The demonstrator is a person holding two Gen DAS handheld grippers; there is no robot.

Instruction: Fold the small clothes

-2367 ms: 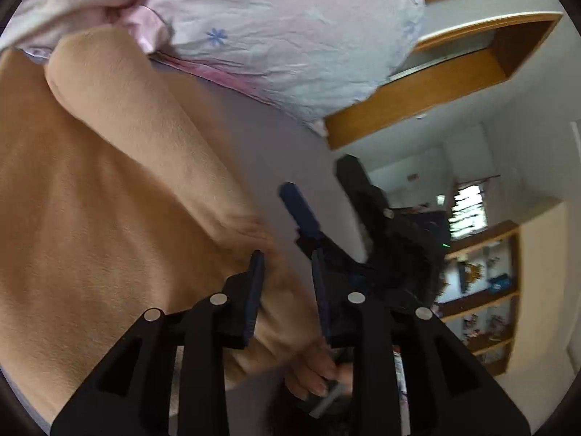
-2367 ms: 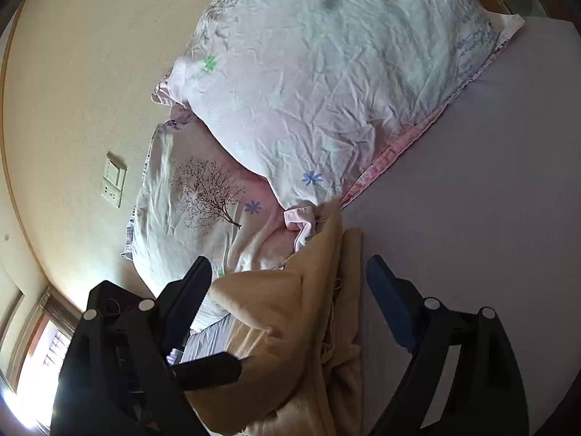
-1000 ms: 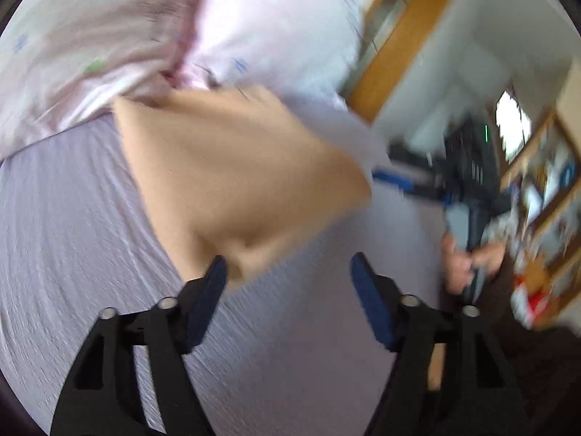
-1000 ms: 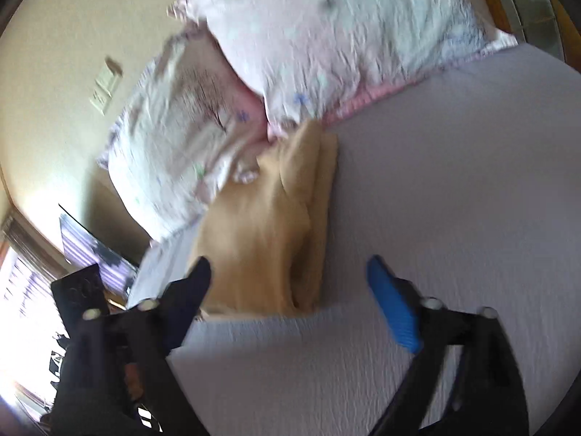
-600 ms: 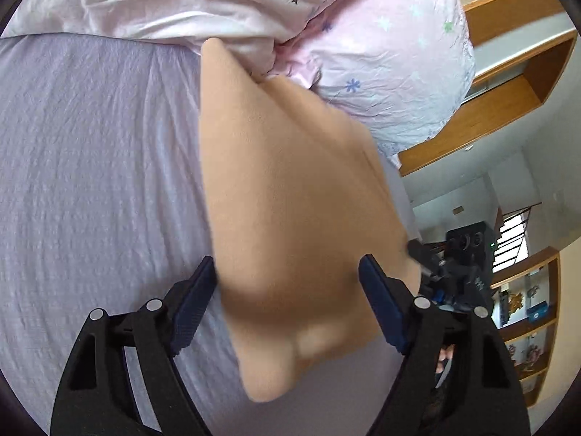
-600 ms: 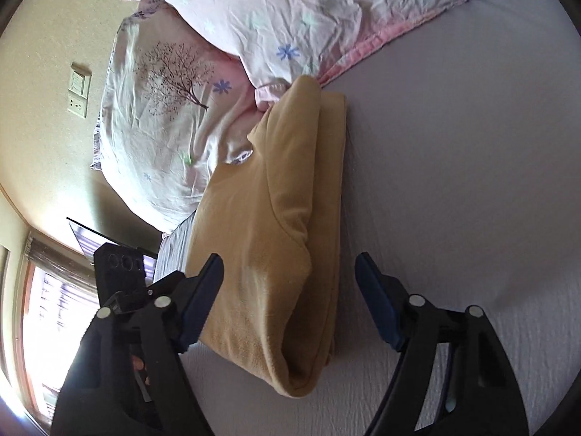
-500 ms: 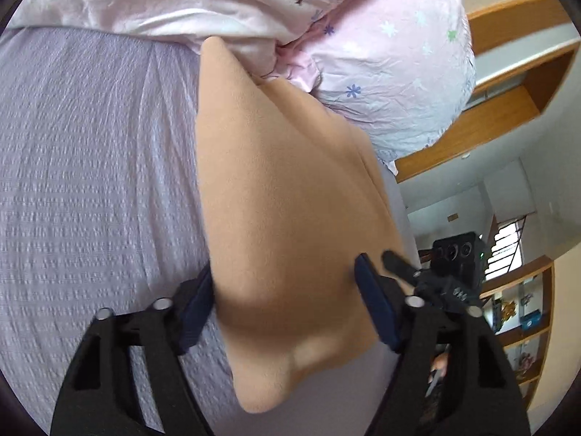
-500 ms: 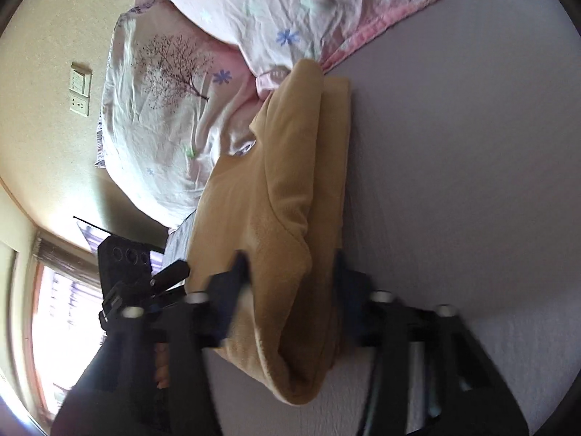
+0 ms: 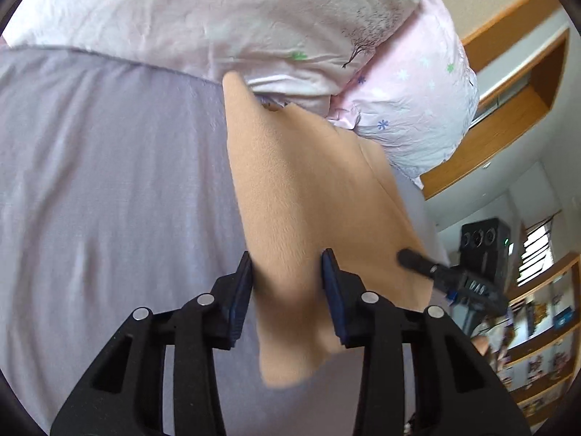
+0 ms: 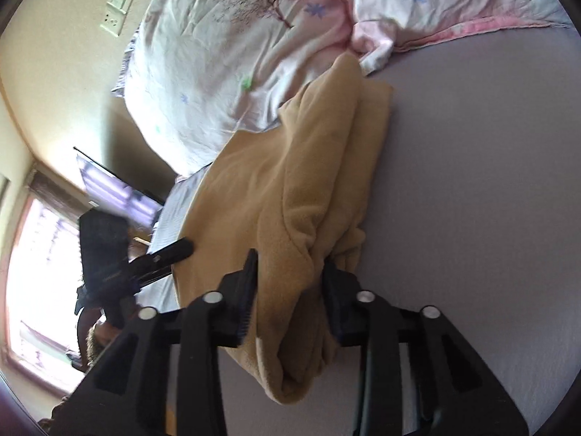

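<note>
Where pillows [image 9: 254, 25] meet wall, lavender bedsheet [image 9: 109, 181] holds tan garment [image 10: 308, 181].

bed: lilac sheet [image 9: 109, 181] | head end: two pale floral pillows [image 10: 225, 47] | wall: cream, with switch plate [image 10: 118, 3] | window [image 10: 40, 276]: bright daylight | trim: wooden frame [image 9: 508, 83] | far side: shelves [image 9: 544, 345] with small items

The tan garment [image 9: 312, 189] is soft, matt fleece. It lies on a finely woven lilac bedsheet [image 9: 109, 181]. The far pillows [image 10: 254, 36] are crinkled, printed cotton-like cloth
</note>
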